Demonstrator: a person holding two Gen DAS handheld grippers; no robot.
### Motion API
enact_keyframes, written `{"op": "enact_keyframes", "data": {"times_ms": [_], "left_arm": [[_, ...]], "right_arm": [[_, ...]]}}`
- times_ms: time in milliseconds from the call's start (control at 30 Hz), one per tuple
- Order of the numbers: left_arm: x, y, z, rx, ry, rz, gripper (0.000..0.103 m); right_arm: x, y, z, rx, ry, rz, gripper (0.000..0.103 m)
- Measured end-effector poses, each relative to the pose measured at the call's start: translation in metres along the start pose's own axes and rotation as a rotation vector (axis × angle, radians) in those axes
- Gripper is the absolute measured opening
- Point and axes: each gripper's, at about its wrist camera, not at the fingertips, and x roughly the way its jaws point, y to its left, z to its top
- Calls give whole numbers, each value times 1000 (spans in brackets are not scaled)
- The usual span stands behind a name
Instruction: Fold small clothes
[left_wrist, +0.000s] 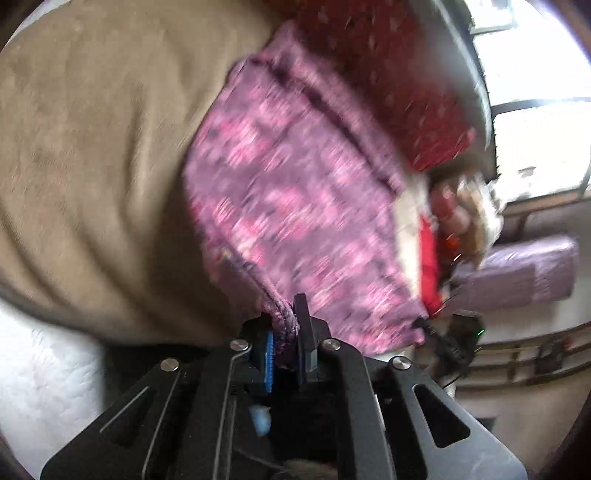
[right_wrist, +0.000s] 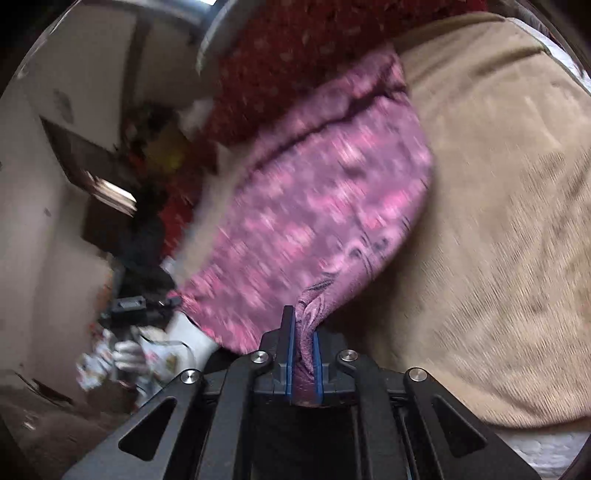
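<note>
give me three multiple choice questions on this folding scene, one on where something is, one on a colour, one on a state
1. Where does the dark red dotted cloth lie in relation to the pink-purple garment?
A. beyond its far edge
B. between the tool fingers
C. under the left tool

2. What colour is the surface under the garment?
A. blue
B. tan
C. green

3. What state is the left tool in?
A. open, clear of the cloth
B. shut on the garment
C. out of view

Answers:
1. A, both views show the red cloth past the garment's far edge.
2. B, the tan blanket spreads beside and below it.
3. B, garment fabric is pinched between its fingers; the right tool grips the garment too.
</note>
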Motion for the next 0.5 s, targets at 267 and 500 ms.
{"op": "enact_keyframes", "data": {"times_ms": [267, 500], "left_arm": [[-6, -13, 70, -87, -116, -65, 7], [2, -25, 157, -120, -201, -51, 7]], "right_arm": [[-13, 0, 66, 77, -204, 122, 7], [-4, -17, 134, 126, -323, 134, 7]]}}
